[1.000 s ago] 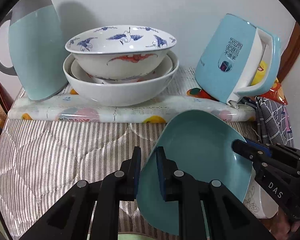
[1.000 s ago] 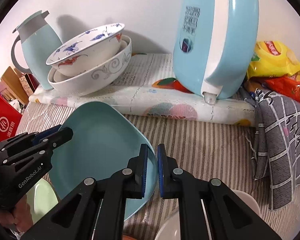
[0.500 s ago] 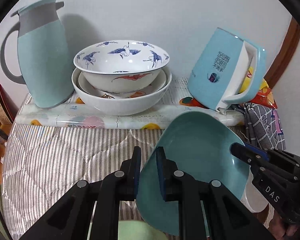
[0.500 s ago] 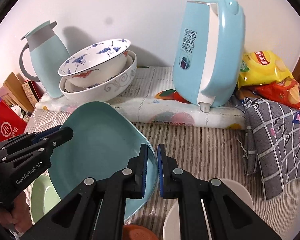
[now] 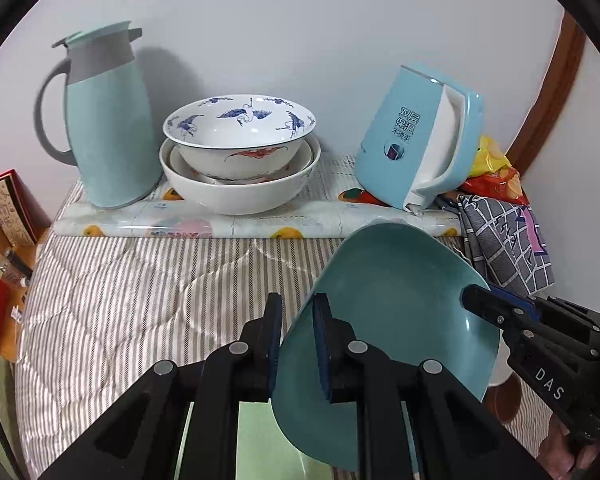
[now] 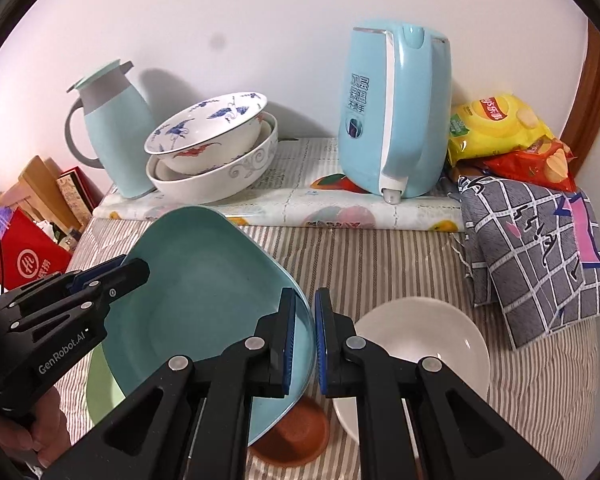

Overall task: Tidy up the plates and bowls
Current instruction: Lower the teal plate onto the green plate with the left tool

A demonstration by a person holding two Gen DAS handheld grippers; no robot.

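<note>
left gripper [image 5: 296, 340]: jaws nearly pressed together, pinching one edge of a teal plate [image 5: 388, 312]. right gripper [image 6: 305, 336]: jaws likewise clamped thin on the opposite edge of the same plate. carried tilted between the two, clear of the striped cloth [image 5: 132, 288], hollow side facing the far wall. gripped on two edges probably because the plate was wide and smooth, and one pinch alone would have let it swing.

beyond it, on a flowered mat [image 5: 228, 220] against the wall: a stack of white bowls [image 5: 240, 184], a crane-painted bowl [image 5: 240, 132] nested on top, a teal jug [image 5: 108, 120] just to the left, a teal kettle [image 5: 416, 148] to the right. likely the gathering spot for dishes, judging by the nesting already there.

seen only from the right wrist: a white dish [image 6: 424, 340] on the cloth just right of the jaws, a brown saucer [image 6: 296, 436] partly under the plate, a pale green plate [image 6: 100, 384] beneath its left side, yellow and red snack bags [image 6: 504, 128] behind a checked cloth [image 6: 536, 248], and part of a hand [image 6: 40, 428] on the left gripper's handle.

seen better from the left wrist: the open stretch of striped cloth in front of the bowls, and the kettle leaning in the fisheye.
</note>
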